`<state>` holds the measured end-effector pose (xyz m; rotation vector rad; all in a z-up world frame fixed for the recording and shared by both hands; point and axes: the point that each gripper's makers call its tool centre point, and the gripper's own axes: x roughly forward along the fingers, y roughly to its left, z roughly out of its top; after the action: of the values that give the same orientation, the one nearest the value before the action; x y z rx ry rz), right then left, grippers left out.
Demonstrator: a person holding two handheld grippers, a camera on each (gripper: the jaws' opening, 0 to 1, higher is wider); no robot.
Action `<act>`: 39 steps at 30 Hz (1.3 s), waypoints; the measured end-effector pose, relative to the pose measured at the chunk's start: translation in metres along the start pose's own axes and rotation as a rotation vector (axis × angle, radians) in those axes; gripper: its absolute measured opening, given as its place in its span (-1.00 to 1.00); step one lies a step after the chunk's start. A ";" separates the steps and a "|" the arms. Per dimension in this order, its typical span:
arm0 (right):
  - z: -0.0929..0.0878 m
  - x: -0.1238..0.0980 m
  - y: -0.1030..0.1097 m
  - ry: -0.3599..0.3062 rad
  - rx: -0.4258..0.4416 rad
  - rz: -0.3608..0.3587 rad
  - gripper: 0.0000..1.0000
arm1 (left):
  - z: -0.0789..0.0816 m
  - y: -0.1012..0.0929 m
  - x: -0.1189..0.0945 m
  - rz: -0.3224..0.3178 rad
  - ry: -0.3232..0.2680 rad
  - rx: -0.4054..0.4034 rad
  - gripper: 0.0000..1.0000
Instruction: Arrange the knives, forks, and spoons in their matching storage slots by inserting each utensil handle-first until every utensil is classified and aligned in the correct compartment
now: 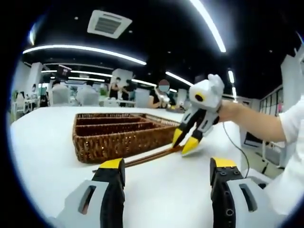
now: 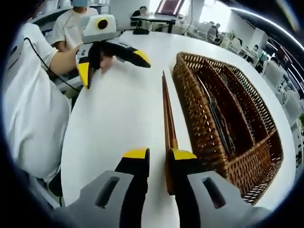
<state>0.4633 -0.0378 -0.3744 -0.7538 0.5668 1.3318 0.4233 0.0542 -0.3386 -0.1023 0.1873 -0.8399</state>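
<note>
**Trainee:** What can fail here?

**Instructor:** The brown sticks (image 2: 167,124) lie on the table (image 2: 118,114) just beside the basket (image 2: 228,142). Your right gripper (image 2: 157,159), jaws narrow, straddles their near end; a shallow bite lets them roll or skid.

**Trainee:** And the left gripper (image 1: 166,166)?

**Instructor:** Jaws wide, holding nothing. The basket sits at eleven o'clock, sticks at twelve.

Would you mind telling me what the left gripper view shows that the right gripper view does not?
Left gripper view: a ceiling vent, light strips, and the right gripper with its tips at the brown chopsticks. Right gripper view: dark utensils lying in compartments of the wicker basket, and the left gripper, jaws spread. Both: the basket, the chopsticks beside it, the white table.
</note>
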 end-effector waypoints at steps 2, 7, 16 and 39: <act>-0.004 0.003 0.000 0.026 0.010 0.003 -0.66 | 0.000 0.000 -0.002 -0.002 -0.010 0.001 0.45; -0.006 0.006 -0.002 0.043 0.008 -0.003 -0.66 | -0.001 0.001 -0.002 -0.001 -0.010 0.003 0.42; -0.013 0.008 -0.006 0.093 0.035 -0.006 -0.73 | 0.000 0.005 -0.005 0.003 -0.022 -0.013 0.40; -0.013 0.015 -0.006 0.131 0.078 0.026 -0.84 | -0.002 0.004 -0.005 0.008 -0.017 -0.010 0.36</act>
<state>0.4726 -0.0385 -0.3930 -0.7757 0.7305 1.2829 0.4224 0.0605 -0.3403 -0.1178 0.1755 -0.8301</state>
